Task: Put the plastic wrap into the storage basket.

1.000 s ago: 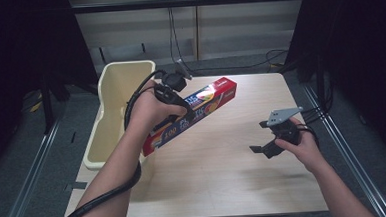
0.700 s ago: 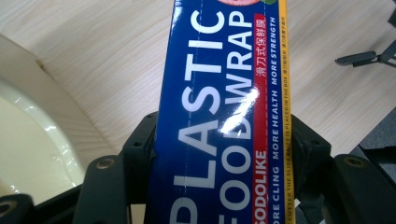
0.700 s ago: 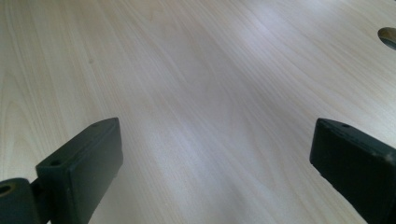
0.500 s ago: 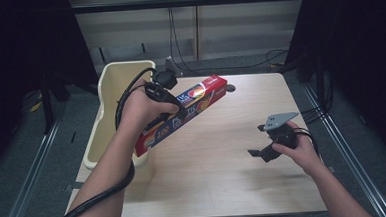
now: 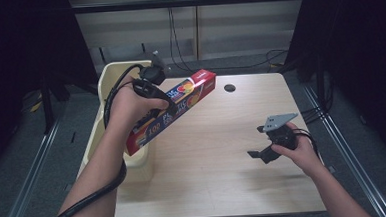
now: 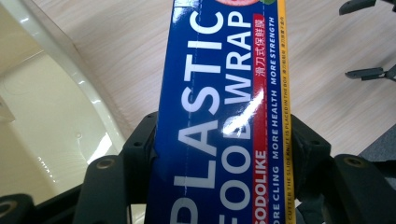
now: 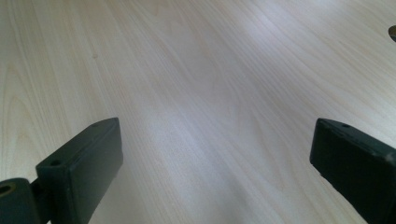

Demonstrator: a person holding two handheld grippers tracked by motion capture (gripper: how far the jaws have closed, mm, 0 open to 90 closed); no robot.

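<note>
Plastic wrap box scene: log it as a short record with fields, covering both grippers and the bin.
held item: plastic wrap box, blue and red, tilted, lifted off the table
left gripper: shut on the box's long sides
right gripper: open, holding nothing, low over the table
bin: cream, at the table's left edge; the box's lower end is over it

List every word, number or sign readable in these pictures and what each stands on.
All on the plastic wrap box:
"PLASTIC FOOD WRAP", large white letters on the blue face.
"MORE CLING MORE HEALTH MORE STRENGTH", small white italics beside it.
"SODOLIKE", on the red strip, cut off at the bottom edge.
Chinese characters on the red strip: too small to read with certainty.
Black print on the yellow edge: too small.
"100", in the high view, on the box's near end.
</note>
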